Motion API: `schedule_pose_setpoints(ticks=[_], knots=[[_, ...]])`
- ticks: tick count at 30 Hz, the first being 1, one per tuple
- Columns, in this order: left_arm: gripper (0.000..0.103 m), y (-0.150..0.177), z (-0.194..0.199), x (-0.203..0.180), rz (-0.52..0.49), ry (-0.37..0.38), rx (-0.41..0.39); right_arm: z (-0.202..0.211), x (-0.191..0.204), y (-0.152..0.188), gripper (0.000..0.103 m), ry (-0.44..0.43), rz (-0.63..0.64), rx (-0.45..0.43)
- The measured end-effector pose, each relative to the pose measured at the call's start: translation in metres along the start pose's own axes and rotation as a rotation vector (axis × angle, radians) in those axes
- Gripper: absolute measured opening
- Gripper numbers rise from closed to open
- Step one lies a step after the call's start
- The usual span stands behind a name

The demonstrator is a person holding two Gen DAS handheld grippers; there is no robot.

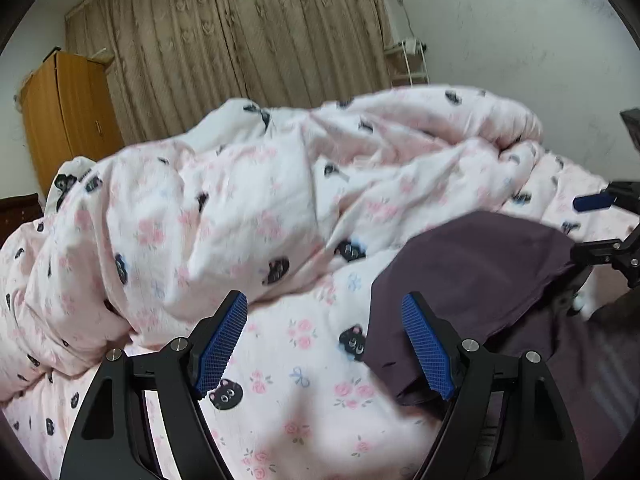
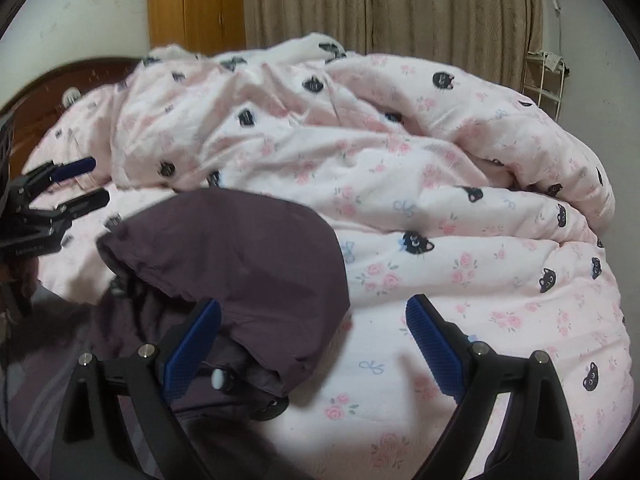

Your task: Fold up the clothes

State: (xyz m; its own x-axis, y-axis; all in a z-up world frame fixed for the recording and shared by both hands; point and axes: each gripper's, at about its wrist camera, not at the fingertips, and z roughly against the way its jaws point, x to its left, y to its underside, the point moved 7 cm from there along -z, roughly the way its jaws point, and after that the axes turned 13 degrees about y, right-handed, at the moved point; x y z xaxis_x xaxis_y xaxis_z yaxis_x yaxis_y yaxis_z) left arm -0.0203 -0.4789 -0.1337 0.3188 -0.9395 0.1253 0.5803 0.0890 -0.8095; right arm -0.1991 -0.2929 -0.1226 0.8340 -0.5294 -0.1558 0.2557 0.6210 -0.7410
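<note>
A dark purple hooded jacket [image 2: 240, 248] lies on the bed sheet, hood rounded and pointing away, a white snap [image 2: 218, 378] showing near its front. My right gripper [image 2: 314, 344] hovers open just above the hood's near edge; its left blue pad is over the fabric, its right one over the sheet. My left gripper [image 1: 324, 340] stands open over bare sheet, with the jacket [image 1: 480, 272] just to its right. Each view catches the other gripper at its edge, the right gripper [image 1: 576, 226] and the left gripper [image 2: 86, 184], both with fingers apart.
A crumpled pink quilt [image 2: 360, 140] printed with black cat faces and roses is heaped behind the jacket. Beyond it are beige curtains [image 1: 240, 32], a wooden wardrobe [image 1: 68, 112], a dark headboard [image 2: 48, 92] and a white wire rack [image 2: 546, 80].
</note>
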Motion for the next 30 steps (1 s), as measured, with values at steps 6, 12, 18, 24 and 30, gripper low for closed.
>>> schedule_pose_setpoints(ticks=[6, 12, 18, 24, 30], knots=[[0.076, 0.044, -0.041, -0.005, -0.073, -0.046, 0.181, -0.034, -0.006, 0.020, 0.095, 0.102, 0.053, 0.105], [0.076, 0.051, -0.044, -0.002, -0.069, -0.067, 0.192, -0.043, -0.008, 0.028, 0.095, 0.100, 0.044, 0.131], [0.076, 0.026, -0.012, 0.006, -0.060, -0.153, 0.113, -0.024, -0.013, 0.016, 0.095, 0.072, -0.004, 0.081], [0.076, -0.002, 0.068, 0.008, 0.076, -0.167, 0.011, 0.018, -0.007, -0.004, 0.095, 0.014, -0.068, -0.034], [0.076, 0.045, 0.165, 0.021, 0.211, -0.274, -0.008, 0.056, 0.024, 0.008, 0.095, -0.008, -0.063, -0.052]])
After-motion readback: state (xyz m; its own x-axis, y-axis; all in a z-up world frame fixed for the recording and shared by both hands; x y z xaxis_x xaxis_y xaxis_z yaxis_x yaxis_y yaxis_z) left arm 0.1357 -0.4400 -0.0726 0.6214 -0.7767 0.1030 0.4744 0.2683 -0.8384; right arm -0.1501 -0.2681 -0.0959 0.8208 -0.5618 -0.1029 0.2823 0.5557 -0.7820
